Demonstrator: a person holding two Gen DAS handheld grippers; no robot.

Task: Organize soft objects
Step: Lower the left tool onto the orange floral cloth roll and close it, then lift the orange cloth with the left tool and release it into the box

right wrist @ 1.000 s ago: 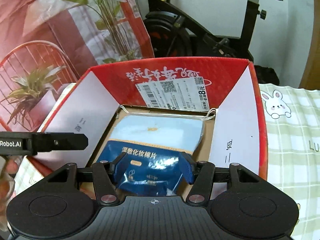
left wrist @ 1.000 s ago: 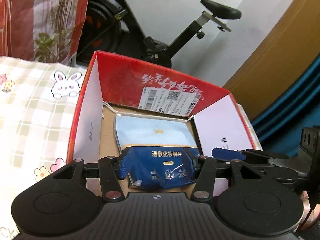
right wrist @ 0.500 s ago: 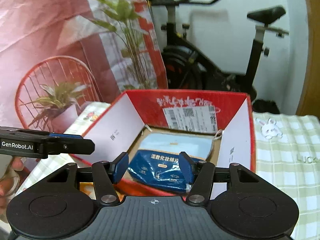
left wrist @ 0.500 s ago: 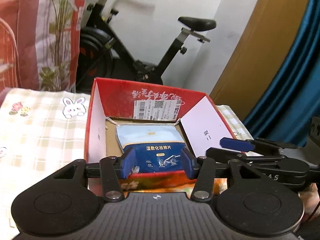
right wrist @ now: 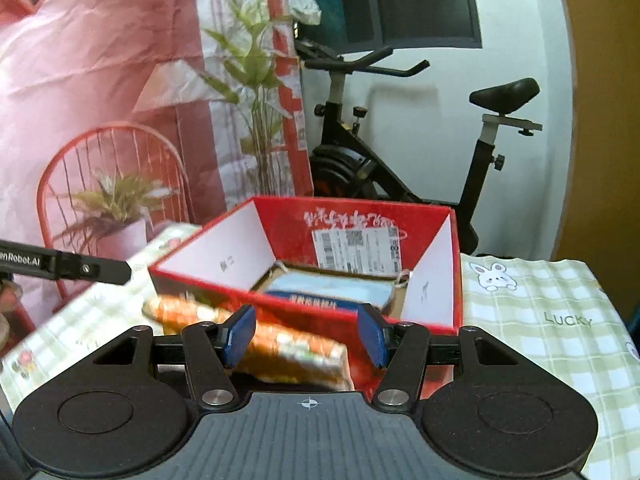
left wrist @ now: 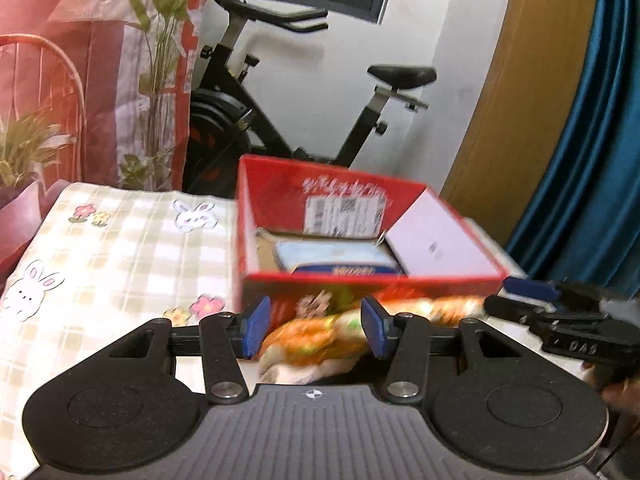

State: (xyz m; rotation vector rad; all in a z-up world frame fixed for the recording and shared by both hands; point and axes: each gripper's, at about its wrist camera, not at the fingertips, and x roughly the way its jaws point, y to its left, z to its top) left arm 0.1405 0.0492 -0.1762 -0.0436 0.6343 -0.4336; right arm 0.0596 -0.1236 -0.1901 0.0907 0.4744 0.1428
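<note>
A red cardboard box (left wrist: pixel 372 284) (right wrist: pixel 208 280) stands open on the table. Inside it lies a blue and light-blue cotton-pad pack (left wrist: pixel 340 260) (right wrist: pixel 332 288). In front of the box lies an orange-and-white soft packet (left wrist: pixel 320 336) (right wrist: pixel 288 352), blurred. My left gripper (left wrist: pixel 314 330) is open and empty, just above and around the near side of the orange packet, back from the box. My right gripper (right wrist: pixel 306 334) is open and empty too, over the same packet. Each gripper shows in the other's view, the right one (left wrist: pixel 560 312) and the left one (right wrist: pixel 68 266).
A checked tablecloth with rabbit prints (left wrist: pixel 108 248) (right wrist: pixel 552 320) covers the table on both sides of the box. An exercise bike (left wrist: pixel 304 112) (right wrist: pixel 400 168) stands behind the table. A red plant backdrop (right wrist: pixel 100 100) hangs at the left.
Both grippers have let go of the blue pack, which now lies in the box, and have pulled back and up. The orange packet has come into view in front of the box.
</note>
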